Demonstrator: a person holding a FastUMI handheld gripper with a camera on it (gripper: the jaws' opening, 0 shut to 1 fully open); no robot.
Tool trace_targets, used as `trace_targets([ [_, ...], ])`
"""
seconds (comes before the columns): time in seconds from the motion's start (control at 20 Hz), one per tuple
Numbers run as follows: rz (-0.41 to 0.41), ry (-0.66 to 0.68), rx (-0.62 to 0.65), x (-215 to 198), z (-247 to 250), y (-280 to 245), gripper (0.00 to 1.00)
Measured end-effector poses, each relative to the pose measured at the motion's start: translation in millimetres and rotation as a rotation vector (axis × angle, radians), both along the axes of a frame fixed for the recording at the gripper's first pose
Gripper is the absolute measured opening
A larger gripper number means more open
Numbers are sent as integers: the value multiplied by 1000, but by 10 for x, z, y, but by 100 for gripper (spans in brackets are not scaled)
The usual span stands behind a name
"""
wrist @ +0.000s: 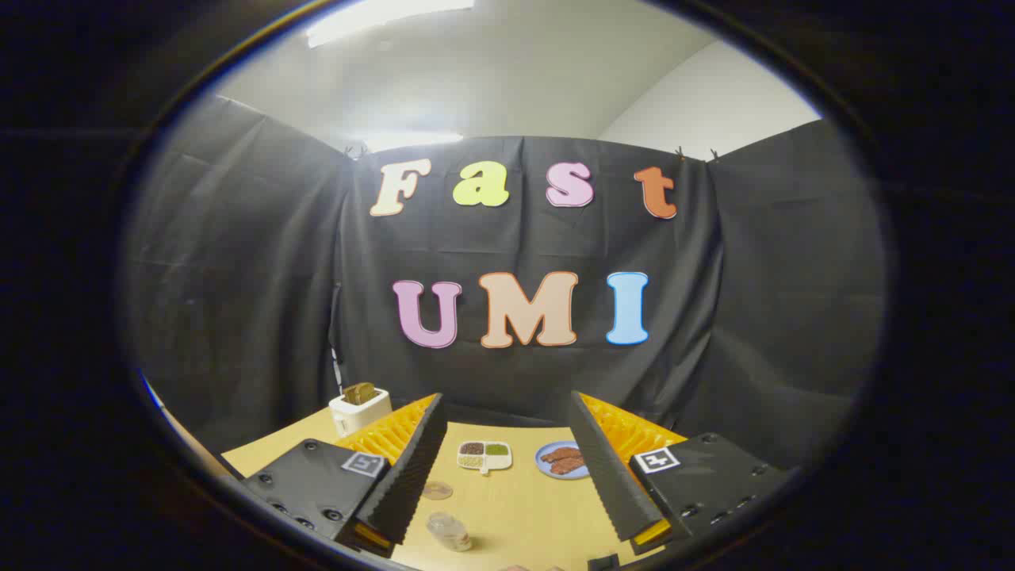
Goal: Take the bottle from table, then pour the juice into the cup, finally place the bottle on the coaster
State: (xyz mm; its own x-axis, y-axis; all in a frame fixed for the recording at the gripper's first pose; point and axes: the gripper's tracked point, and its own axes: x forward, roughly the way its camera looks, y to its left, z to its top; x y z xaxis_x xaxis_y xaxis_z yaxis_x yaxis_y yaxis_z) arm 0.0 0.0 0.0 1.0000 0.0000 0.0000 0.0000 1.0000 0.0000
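Observation:
My gripper (507, 412) is held high over the wooden table (515, 507), its two black-and-orange fingers (408, 468) spread wide apart with nothing between them. Below, between the fingers and close to the left one, a clear cup (449, 531) stands on the table. A small round brown coaster (437, 491) lies flat just beyond the cup. A dark object (604, 561) shows at the near edge of the table by the right finger; what it is cannot be made out.
A white toaster (358, 408) with bread in it stands at the table's far left. A white divided dish (484, 456) of condiments and a blue plate (561, 461) of brown food sit at the far side. Black cloth walls enclose the table.

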Motion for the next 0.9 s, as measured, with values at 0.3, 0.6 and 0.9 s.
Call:
trace_targets([
  [0.3,21,1,13,-41,-43,25,97],
  [0.6,52,2,14,-103,-107,84,97],
  [0.9,72,14,37,-206,-261,10,97],
])
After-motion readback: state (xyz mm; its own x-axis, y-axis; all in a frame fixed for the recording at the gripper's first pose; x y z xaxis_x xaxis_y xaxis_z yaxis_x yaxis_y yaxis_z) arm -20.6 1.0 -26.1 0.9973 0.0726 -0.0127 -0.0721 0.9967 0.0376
